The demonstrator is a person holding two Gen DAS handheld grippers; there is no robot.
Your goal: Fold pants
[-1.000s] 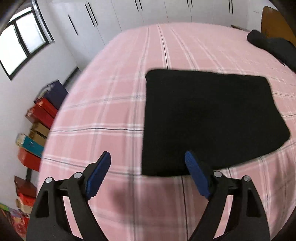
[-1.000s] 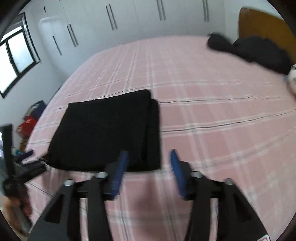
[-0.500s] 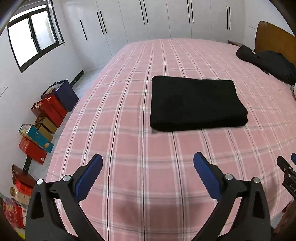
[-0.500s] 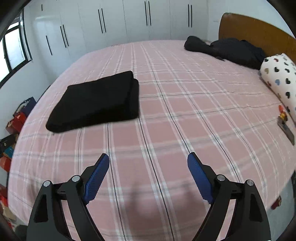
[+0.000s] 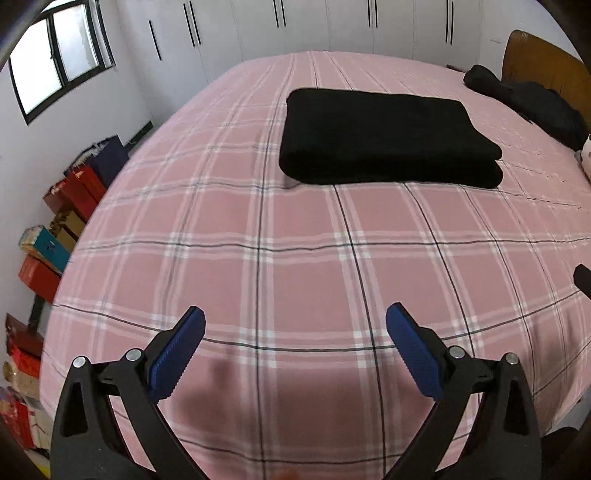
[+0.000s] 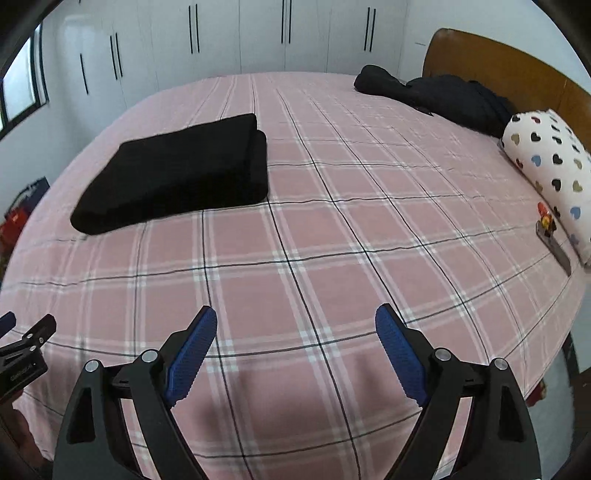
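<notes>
Black pants (image 5: pixel 384 136) lie folded into a thick rectangle on the pink plaid bed (image 5: pixel 295 266); the right wrist view shows the same pants (image 6: pixel 177 173) at the upper left. My left gripper (image 5: pixel 295 321) stands open over the bed's near part, well short of the pants, with nothing between its blue pads. The right gripper (image 6: pixel 295 321) is open too and empty, over bare sheet to the right of the pants. A part of the left gripper (image 6: pixel 22 350) shows at the left edge of the right wrist view.
A heap of dark clothes (image 6: pixel 436 96) lies by the wooden headboard (image 6: pixel 498 70). A heart-print pillow (image 6: pixel 554 166) and a small toy (image 6: pixel 546 221) sit at the bed's right edge. Boxes and bags (image 5: pixel 62 221) line the floor at the left wall. White wardrobes (image 5: pixel 332 26) stand behind.
Both grippers have drawn back from the folded pants toward the bed's near edge and opened wider. The pants stay folded where they lay.
</notes>
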